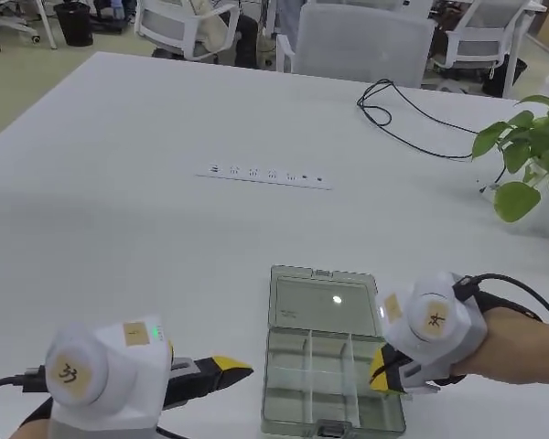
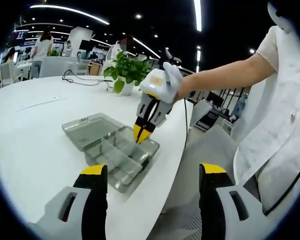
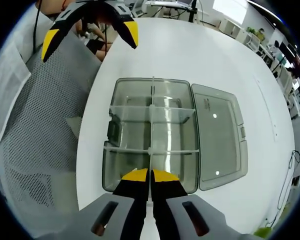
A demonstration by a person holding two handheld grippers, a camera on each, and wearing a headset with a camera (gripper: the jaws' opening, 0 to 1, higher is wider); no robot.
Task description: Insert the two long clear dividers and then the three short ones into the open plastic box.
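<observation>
White table (image 1: 119, 137) bears box (image 1: 273, 384); right gripper (image 3: 150, 176) tilts down, pinching divider (image 3: 150, 160)

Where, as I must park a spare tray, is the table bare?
Bare table spreads left of the power strip, and between the strip and the plastic box. Crowded: the box, with the left claw beside it and the right claw holding a divider over it; cable and plant at the far right.

We log a white table (image 1: 119, 183), a white power strip (image 1: 270, 175) and a green plant (image 1: 517, 201) at the upper right. The plastic box (image 1: 322, 304) is smoky grey-green with a clear divider (image 3: 151, 130). The left gripper (image 2: 153, 170) and right gripper (image 3: 150, 176) have white bodies and black jaws with yellow tips. A white mesh-dotted garment (image 3: 45, 130) is at frame left.
</observation>
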